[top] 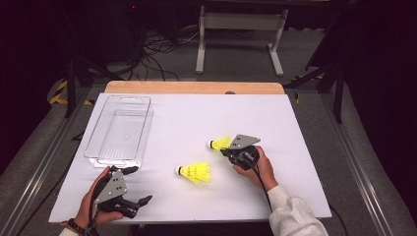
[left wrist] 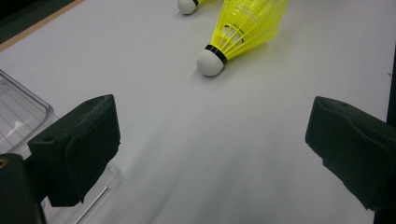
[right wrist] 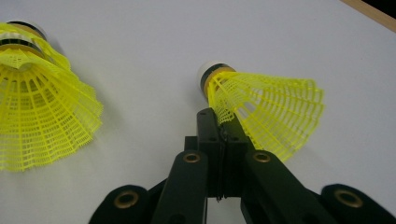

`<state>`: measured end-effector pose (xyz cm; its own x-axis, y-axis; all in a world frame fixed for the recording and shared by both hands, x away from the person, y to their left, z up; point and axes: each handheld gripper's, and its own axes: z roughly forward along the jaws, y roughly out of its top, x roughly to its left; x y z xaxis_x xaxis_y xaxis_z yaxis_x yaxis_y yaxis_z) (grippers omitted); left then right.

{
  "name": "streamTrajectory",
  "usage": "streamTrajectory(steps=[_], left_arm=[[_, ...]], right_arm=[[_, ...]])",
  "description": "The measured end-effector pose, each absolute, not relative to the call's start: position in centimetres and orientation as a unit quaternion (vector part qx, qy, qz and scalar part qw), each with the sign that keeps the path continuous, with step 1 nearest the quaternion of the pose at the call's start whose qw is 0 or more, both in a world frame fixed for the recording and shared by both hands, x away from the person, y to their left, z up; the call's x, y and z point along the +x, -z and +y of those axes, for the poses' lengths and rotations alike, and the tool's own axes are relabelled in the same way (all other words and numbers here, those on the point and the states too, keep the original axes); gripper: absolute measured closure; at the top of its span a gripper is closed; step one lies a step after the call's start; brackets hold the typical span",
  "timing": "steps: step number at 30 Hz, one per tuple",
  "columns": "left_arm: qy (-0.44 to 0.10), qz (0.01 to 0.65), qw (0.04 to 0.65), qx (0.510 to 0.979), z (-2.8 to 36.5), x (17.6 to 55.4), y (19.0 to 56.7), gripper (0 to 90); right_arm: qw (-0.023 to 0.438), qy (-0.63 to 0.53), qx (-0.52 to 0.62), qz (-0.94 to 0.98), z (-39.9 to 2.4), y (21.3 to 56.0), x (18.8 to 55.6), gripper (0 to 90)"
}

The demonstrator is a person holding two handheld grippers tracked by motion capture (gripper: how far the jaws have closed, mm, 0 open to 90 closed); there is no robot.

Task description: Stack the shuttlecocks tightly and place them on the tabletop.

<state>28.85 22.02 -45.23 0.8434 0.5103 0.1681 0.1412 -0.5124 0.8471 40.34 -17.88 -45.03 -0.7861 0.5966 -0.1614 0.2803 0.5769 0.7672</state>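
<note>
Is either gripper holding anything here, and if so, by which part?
The right gripper is shut on a shuttlecock, pinching the edge of its yellow skirt. The left gripper is open and holds nothing.

No text, label or number seems readable on anything here.

**Table and what's on it**

White-topped table [top: 196, 113], bare wood strip along far edge. Clear plastic tray [top: 119, 130] at left of frame. Two yellow shuttlecocks lying on their sides: one at centre [top: 195, 172], one just right of centre [top: 220, 143], near each other.
</note>
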Motion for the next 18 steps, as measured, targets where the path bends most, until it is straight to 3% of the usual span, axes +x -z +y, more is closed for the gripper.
streamTrajectory(steps=[18], left_arm=[[-0.205,0.191,0.458,0.844,22.1,28.9,45.1,3.8]], right_arm=[[0.218,-0.413,0.241,0.851,-18.9,43.5,39.3,90.0]])
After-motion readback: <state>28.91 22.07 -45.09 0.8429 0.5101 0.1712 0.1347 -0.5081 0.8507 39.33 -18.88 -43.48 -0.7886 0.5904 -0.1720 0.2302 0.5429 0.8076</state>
